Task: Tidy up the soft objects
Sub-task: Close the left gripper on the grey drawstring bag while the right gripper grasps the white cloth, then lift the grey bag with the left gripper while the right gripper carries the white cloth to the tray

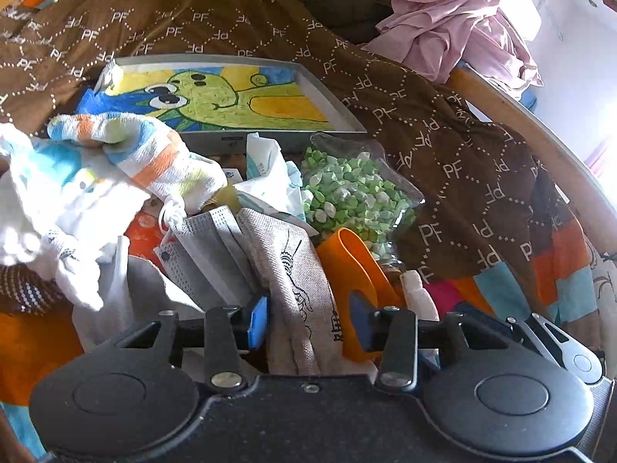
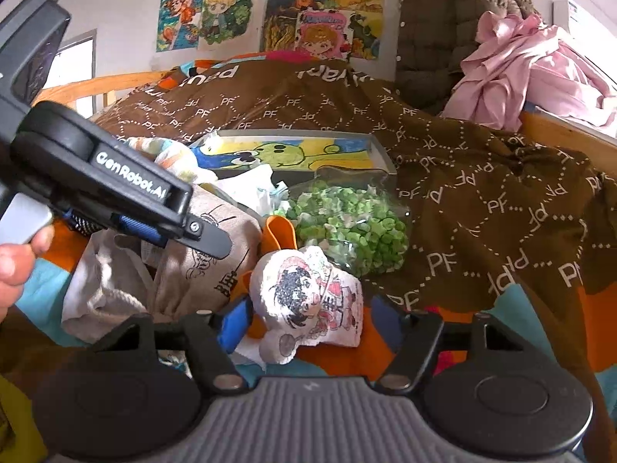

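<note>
**Ana:** Left wrist view first. What sits between the fingers?

**Ben:** The left gripper (image 1: 308, 320) stands wide apart, its blue pads on either side of a beige burlap bag (image 1: 297, 270) with black line drawings. Whether the pads touch the cloth, I cannot tell. At two o'clock from the bag lies a clear bag of green pellets (image 1: 351, 193), with an orange plastic piece (image 1: 354, 270) just beside it.

**Ana:** And towards ten o'clock?

**Ben:** Grey face masks (image 1: 208, 247) lean against the burlap bag, and a striped towel (image 1: 142, 154) in orange, blue and white hangs over the pile. At twelve o'clock a grey tray (image 1: 339, 104) holds a green cartoon drawing, resting on a brown PF-patterned blanket (image 1: 443, 123). Pink cloth (image 1: 455, 23) is heaped at one o'clock.

**Ana:** Right wrist view?

**Ben:** The right gripper (image 2: 308, 328) is spread wide around a small white stuffed figure (image 2: 312, 301) printed with a cartoon character; the left blue pad touches it, the right finger stands apart. At ten o'clock the left gripper (image 2: 154, 223) reaches down onto the burlap bag (image 2: 216, 262), with a hand (image 2: 19, 254) at nine o'clock holding it. The pellets (image 2: 347, 227) lie at twelve o'clock, just behind the figure.
</note>
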Tool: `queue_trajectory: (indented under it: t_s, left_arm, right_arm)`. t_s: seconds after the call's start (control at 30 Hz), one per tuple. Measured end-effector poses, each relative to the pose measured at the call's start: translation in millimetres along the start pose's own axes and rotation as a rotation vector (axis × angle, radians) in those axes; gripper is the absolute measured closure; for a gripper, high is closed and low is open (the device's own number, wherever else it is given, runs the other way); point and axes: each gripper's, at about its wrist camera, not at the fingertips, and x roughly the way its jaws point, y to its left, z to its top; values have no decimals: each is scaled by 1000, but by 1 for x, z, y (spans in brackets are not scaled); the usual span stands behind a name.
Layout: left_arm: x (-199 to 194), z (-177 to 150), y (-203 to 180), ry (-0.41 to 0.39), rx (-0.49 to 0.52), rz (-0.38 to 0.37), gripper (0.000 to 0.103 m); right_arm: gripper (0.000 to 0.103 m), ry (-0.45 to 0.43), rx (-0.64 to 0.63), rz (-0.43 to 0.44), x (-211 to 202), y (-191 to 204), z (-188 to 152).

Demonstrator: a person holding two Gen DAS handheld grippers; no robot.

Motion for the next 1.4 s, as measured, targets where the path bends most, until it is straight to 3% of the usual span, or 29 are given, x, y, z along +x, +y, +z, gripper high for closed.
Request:
queue_trajectory:
  t_s: [0.37, 0.53, 0.63, 0.77, 0.87, 0.97, 1.07, 1.23, 1.27, 1.4]
  left_arm:
    - [-8, -6, -18, -24, 52, -1, 59]
    - [0, -6, -14, -5, 24, -5, 59]
    - [6, -8, -11, 7, 5, -5, 59]
    - [5, -10, -13, 1, -3, -20, 60]
    - [3, -12, -16, -5, 12, -30, 71]
    - [3, -13, -17, -13, 15, -20, 72]
    - [7, -15, -19, -4, 14, -9, 71]
    - [10, -16, -18, 4, -2, -5, 72]
    - [9, -16, -17, 3, -13, 1, 83]
    - [1, -19, -8, 0, -62, 45, 92]
  right_arm:
    - [33, 20, 24, -6, -1, -4, 0]
    - [39, 38, 13, -32, -6, -5, -4]
    - [46, 5, 23, -59, -10, -7, -2]
    - [65, -12, 46, -106, -10, -13, -1]
    - [69, -6, 60, -113, -7, -17, -1]
    - [70, 2, 51, -107, -5, -16, -2]
    - [87, -6, 44, -102, -4, -15, -2]
    - [89, -9, 43, -105, -4, -14, -2]
    - [89, -11, 41, -103, -4, -14, -2]
    - [89, -43, 26, -89, -10, -11, -2]
